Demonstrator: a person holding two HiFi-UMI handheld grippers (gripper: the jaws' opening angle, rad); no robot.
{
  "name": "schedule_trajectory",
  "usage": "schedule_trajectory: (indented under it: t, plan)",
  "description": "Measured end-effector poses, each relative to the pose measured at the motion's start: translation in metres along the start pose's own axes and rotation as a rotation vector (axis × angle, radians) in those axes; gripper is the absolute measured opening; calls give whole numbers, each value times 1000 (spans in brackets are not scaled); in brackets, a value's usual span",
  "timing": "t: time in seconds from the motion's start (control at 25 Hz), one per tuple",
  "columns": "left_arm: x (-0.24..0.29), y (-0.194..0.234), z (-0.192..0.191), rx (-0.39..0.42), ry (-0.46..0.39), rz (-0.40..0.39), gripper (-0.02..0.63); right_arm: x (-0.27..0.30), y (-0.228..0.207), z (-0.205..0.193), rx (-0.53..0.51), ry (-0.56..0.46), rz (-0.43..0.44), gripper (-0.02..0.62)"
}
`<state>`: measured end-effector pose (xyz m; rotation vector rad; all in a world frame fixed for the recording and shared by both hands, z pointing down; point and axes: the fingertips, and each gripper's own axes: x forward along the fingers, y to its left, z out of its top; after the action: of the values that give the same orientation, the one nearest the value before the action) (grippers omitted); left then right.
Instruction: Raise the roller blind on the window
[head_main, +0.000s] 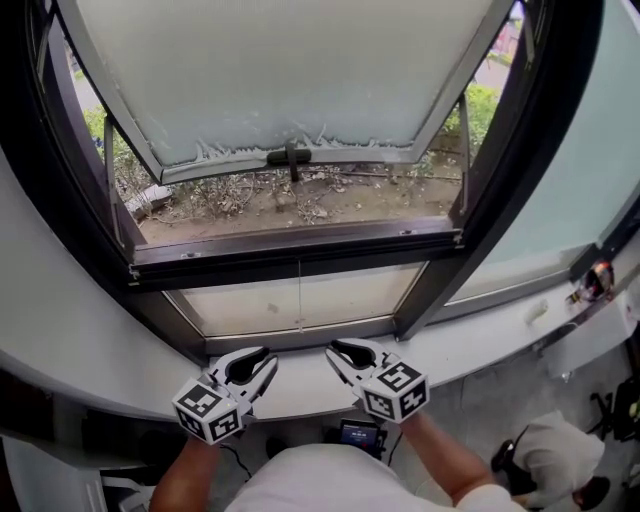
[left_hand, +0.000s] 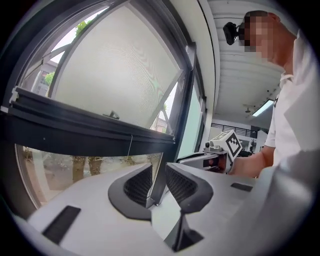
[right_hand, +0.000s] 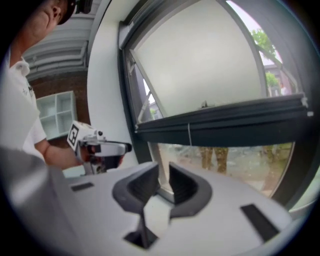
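Cord (head_main: 299, 295), one, hanging, left tool (head_main: 268, 361), right tool (head_main: 331, 354), two, both slightly open, empty

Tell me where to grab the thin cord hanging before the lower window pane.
Pinch the cord near its free lower end, coming straight in from the room side with jaws left and right of it. It hangs straight down from the dark crossbar, thin and close to the pane.

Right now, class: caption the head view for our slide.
Left gripper and right gripper open and empty above the white sill, below a thin cord.
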<state>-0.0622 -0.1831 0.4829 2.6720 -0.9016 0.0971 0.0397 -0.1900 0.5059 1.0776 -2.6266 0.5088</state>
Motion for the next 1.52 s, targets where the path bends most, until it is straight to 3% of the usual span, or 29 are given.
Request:
schedule_trajectory:
  t: [0.72,1.16,1.32,1.52]
  plan:
    - [26,36,64,300,41,52,94,17,-37,73,-303,-14,-110,58]
    - [43,64,85,465,112,121,94,28,-67,91,-493,63,-191,85]
    - [53,77,84,528,161,139,100,40,-79,95,-537,100,-207,95]
    - [71,92,77,672,275,164,129,56,-97,100,-653,173,-238,114]
